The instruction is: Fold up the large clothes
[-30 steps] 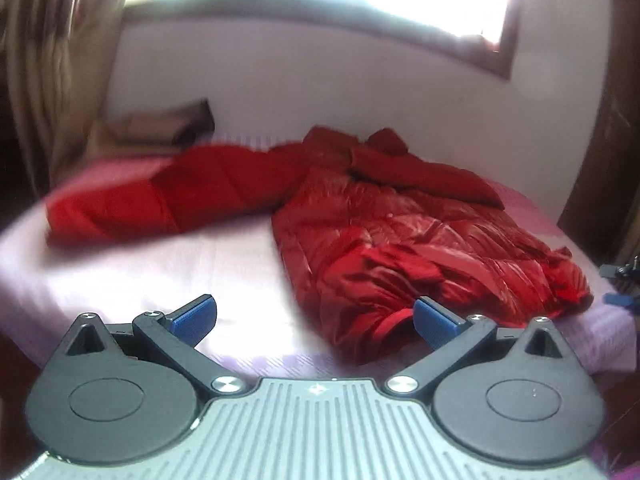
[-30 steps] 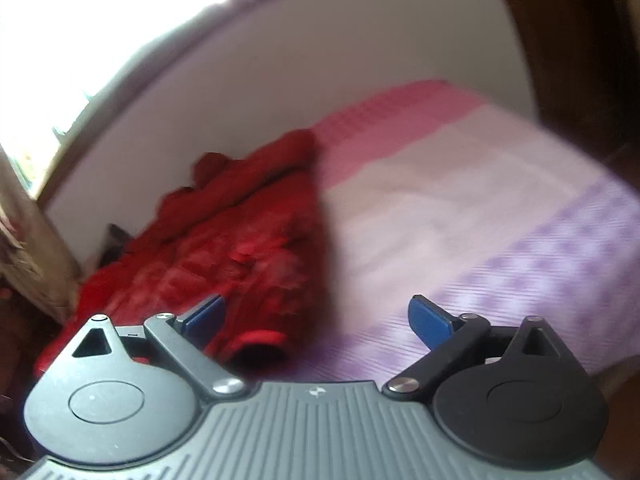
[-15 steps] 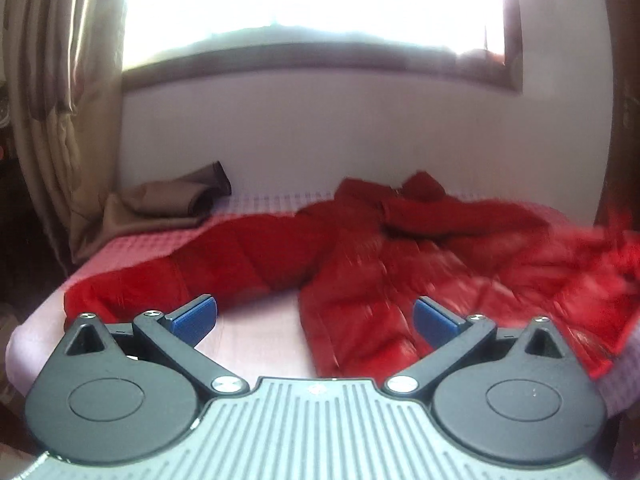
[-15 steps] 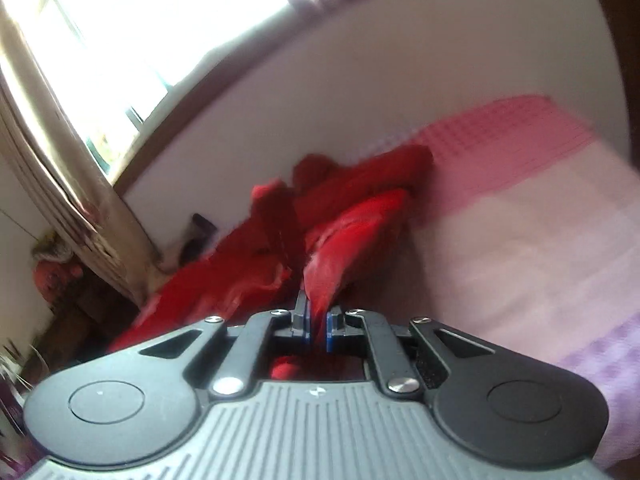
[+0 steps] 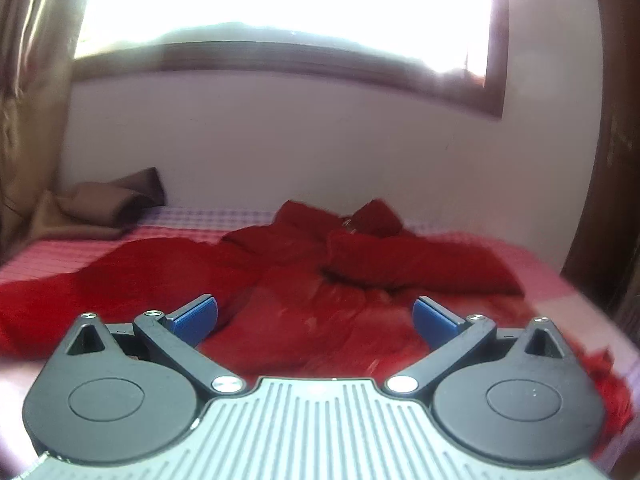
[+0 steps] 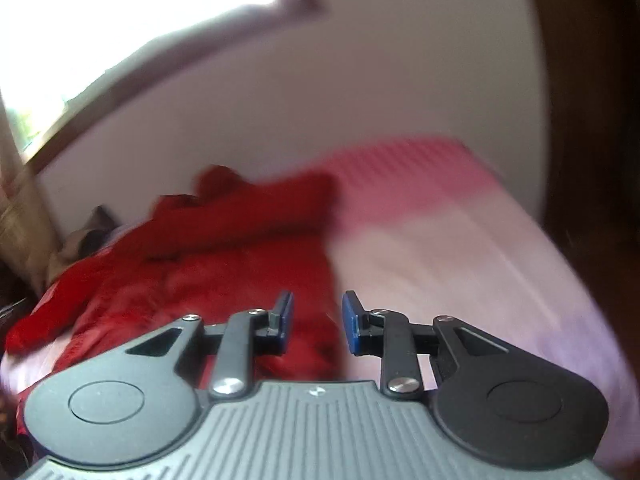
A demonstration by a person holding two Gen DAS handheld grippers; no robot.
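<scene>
The red jacket [image 5: 320, 292] lies ahead of both grippers — left gripper [image 5: 314, 316] jaws spread wide, right gripper [image 6: 316, 322] jaws partly parted, empty.

The left gripper [image 5: 315, 316] holds its jaws spread wide, blue pads [image 5: 194, 315] angled outward toward ten and two o'clock, nothing between them. The right gripper [image 6: 316, 320] has its jaws partly parted, pads [image 6: 351, 322] nearly parallel and pointing toward twelve o'clock, gripping nothing.
</scene>
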